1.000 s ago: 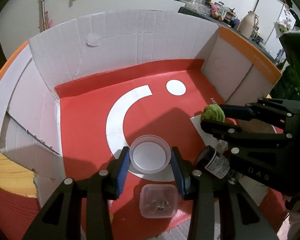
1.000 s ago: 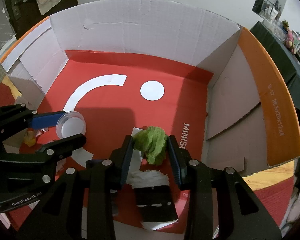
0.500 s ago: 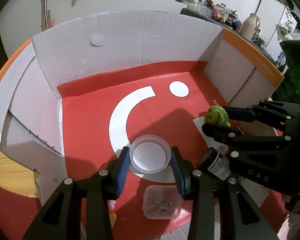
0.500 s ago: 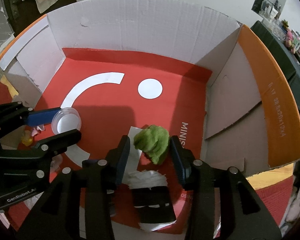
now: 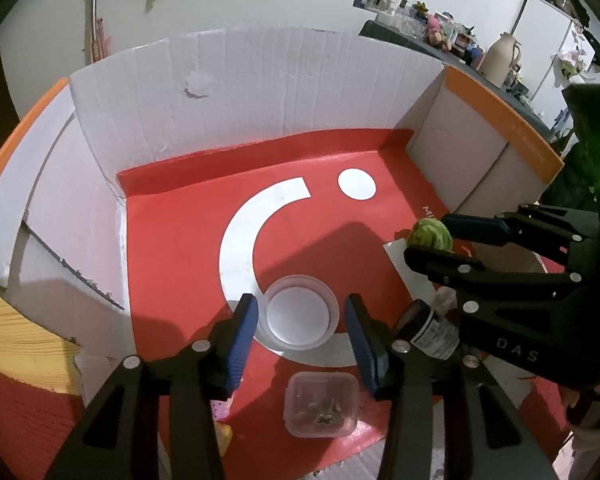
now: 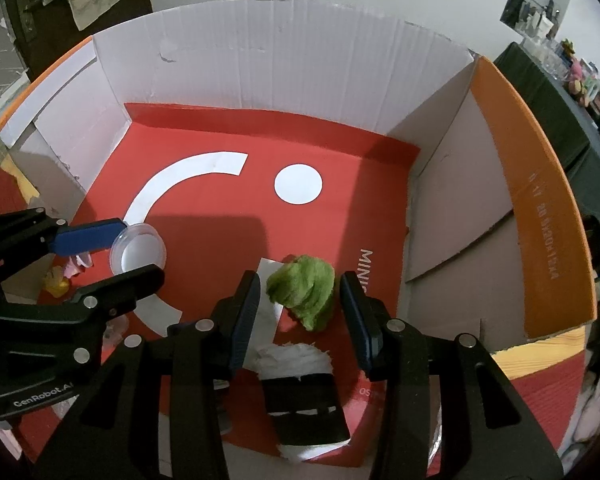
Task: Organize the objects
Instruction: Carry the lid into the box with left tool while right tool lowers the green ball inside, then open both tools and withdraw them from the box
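A large open cardboard box (image 5: 236, 92) with white corrugated walls, orange-edged flaps and a red floor printed with a white arc and dot fills both views; its near edge is cut off by the frame.

The left gripper (image 5: 300, 326) hangs over the floor with its blue-padded jaws standing a little apart on either side of a round clear plastic cup (image 5: 298, 312), a sliver of gap showing at each pad; the jaws have just been opening. The cup looks empty.

The right gripper (image 6: 298, 306) brackets a crumpled green cloth ball (image 6: 302, 294) lying on the floor, its jaws narrow but clear of the cloth on both sides.

Below the cloth lies a black-and-white folded item (image 6: 300, 392), hard to identify. A dark labelled bottle (image 5: 428, 330) lies partly behind the right gripper's fingers.

A small square clear plastic tub (image 5: 320, 404) holds dark bits too blurred to name. Pink and yellow scraps (image 6: 66, 276) are half hidden behind the left gripper.
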Available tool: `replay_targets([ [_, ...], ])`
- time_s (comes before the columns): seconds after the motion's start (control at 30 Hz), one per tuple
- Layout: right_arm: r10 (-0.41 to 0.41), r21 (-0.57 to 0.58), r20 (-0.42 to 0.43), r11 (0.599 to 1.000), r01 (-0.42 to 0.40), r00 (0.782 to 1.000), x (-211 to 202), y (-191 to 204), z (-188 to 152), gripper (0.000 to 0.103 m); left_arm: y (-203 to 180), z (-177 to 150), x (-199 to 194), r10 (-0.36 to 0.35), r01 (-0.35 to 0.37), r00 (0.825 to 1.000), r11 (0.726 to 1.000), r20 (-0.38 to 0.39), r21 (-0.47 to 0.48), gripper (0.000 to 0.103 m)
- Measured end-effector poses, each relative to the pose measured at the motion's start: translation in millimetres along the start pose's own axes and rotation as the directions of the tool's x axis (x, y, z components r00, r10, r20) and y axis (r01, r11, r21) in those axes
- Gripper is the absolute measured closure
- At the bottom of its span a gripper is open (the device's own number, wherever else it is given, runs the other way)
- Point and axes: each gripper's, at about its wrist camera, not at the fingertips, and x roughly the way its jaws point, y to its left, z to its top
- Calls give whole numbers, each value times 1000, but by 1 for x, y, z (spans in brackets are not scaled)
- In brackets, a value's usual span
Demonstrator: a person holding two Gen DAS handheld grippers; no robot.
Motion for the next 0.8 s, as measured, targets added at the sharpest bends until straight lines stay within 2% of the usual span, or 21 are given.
replay_targets([
  [0.17, -2, 4, 15, 1000, 2, 1000, -4, 2, 0, 57, 0, 0, -6, 2, -2, 1000, 1000, 10, -4, 55],
  [0.33, -8, 3, 39, 1000, 8, 999, -12, 2, 4, 57, -3, 1, -15, 6, -6, 999, 1000, 32, 0, 49],
  [0.43, -23, -1, 55, 1000, 23, 998, -22, 7, 2, 57, -4, 0, -22, 16, -16, 999, 1000, 47, 6, 48],
  [0.6, -29, 11, 85, 1000, 28, 996, -30, -10, 7, 51, -2, -2, -36, 21, -20, 997, 1000, 72, -11, 45],
  [0.8, -35, 18, 141, 999, 32, 989, -53, -8, 4, 47, -1, -9, -65, 58, -56, 988, 998, 144, -21, 33],
])
